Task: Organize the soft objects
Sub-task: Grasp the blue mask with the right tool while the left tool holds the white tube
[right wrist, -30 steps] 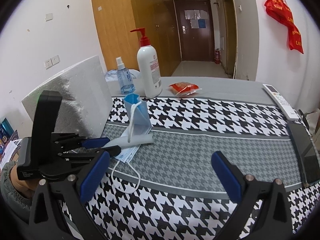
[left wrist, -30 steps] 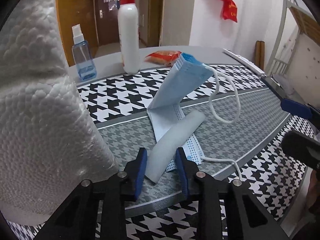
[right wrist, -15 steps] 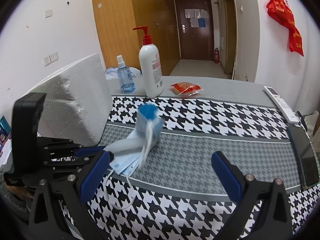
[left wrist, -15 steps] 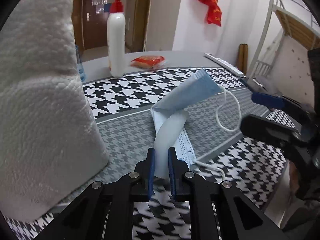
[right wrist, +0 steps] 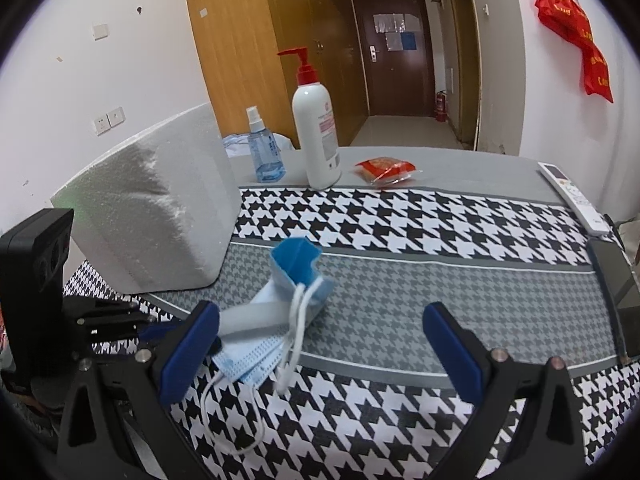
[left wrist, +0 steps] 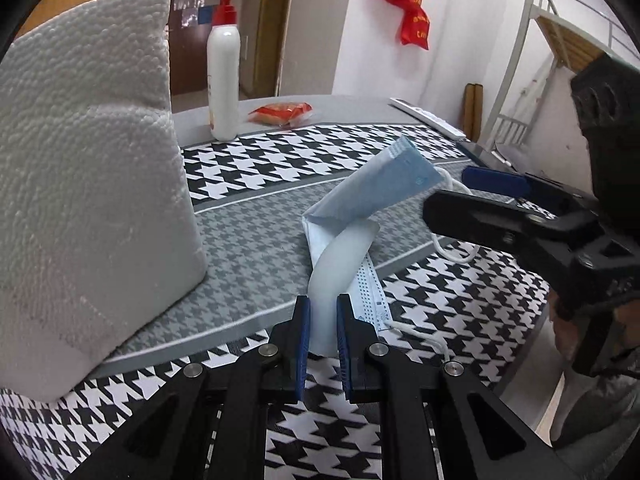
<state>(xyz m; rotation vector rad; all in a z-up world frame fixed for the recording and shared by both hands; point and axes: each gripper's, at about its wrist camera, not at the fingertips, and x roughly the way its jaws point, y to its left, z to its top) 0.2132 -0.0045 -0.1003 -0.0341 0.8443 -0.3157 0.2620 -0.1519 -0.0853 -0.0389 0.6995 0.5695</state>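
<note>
A stack of blue face masks (left wrist: 376,188) lies bent on the houndstooth cloth, one end folded up; it also shows in the right wrist view (right wrist: 296,276). A white foam strip (left wrist: 340,256) lies on the masks. My left gripper (left wrist: 322,320) is shut on the near end of that strip. In the right wrist view the strip (right wrist: 256,316) runs toward the left gripper at the far left. My right gripper (right wrist: 320,344) is open and empty, close above the masks; one of its fingers (left wrist: 496,184) shows at the right of the left wrist view.
A big white foam block (left wrist: 88,184) stands at the left, also seen in the right wrist view (right wrist: 160,216). A pump bottle (right wrist: 316,136), a blue spray bottle (right wrist: 264,152) and a red snack packet (right wrist: 386,168) stand at the back. A remote (right wrist: 572,196) and a phone (right wrist: 616,280) lie at the right edge.
My left gripper closed on the foam strip and pulled back toward the near table edge. The masks shifted and tilted with it. My right gripper stayed open and came closer over the masks.
</note>
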